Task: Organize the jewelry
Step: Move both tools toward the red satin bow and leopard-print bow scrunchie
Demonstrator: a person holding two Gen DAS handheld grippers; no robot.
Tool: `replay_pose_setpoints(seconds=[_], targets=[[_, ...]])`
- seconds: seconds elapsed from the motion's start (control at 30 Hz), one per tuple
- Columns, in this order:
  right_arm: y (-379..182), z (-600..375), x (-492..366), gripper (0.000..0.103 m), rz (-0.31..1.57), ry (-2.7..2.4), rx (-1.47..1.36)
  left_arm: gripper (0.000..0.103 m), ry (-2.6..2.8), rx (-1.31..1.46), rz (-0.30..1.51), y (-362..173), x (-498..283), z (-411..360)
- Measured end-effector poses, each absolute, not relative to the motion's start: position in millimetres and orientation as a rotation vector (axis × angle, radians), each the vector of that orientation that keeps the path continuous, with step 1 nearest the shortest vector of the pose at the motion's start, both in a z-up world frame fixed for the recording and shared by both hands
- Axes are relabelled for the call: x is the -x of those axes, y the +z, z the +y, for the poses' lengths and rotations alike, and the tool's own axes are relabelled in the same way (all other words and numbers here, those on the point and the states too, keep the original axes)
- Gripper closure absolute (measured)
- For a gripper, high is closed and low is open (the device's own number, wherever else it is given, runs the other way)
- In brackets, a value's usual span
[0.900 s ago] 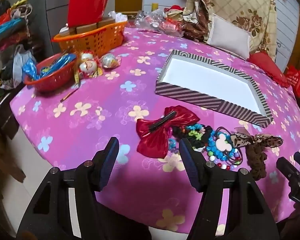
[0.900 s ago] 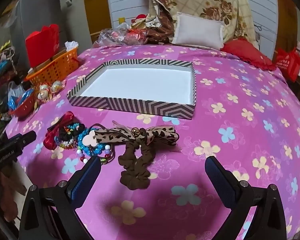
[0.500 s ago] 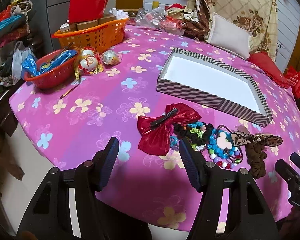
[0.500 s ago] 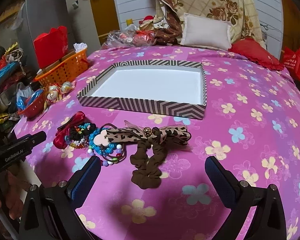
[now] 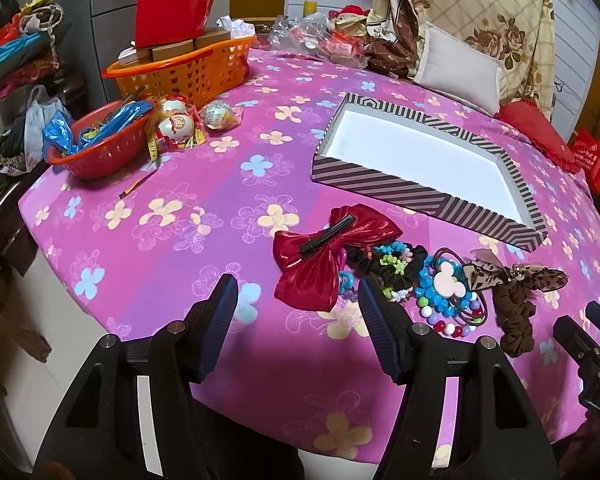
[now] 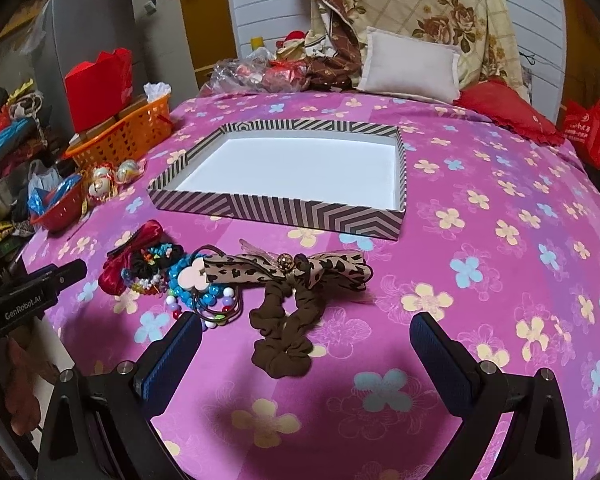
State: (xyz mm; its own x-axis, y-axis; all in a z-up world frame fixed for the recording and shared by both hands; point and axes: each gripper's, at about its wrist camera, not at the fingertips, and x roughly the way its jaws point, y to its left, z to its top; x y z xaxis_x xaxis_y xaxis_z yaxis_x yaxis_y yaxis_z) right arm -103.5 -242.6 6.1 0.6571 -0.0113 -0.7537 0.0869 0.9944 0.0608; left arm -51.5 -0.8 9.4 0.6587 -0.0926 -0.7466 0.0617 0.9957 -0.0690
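A pile of hair accessories lies on the pink flowered cloth near the table's front edge: a red satin bow clip (image 5: 328, 248) (image 6: 118, 268), black and coloured scrunchies (image 5: 388, 264), blue bead bracelets with a pink mouse charm (image 5: 444, 284) (image 6: 194, 280), a leopard ribbon bow (image 6: 288, 266) and a brown scrunchie (image 6: 284, 336) (image 5: 514, 320). Behind them stands an empty striped box tray (image 5: 420, 192) (image 6: 300, 212). My left gripper (image 5: 296, 312) is open, just before the red bow. My right gripper (image 6: 304, 352) is wide open around the brown scrunchie's near end, above the cloth.
An orange basket (image 5: 180, 68) with boxes and a red bag stands at the back left. A red bowl (image 5: 96, 152) and wrapped balls (image 5: 178, 126) sit beside it. Pillows (image 6: 408, 64) and plastic bags lie at the table's far side. Bare cloth lies right of the tray.
Both grippers have risen and moved slightly forward toward the accessory pile. The views now look down on the table more. Nothing on the table has moved.
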Motion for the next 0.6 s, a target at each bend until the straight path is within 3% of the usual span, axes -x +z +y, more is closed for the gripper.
replay_pose_setpoints(seconds=[0.6], targets=[[2, -253, 102, 0.0, 0.833, -0.062, -0.121, 0.041, -0.085, 0.038, 0.867, 1, 43, 0]])
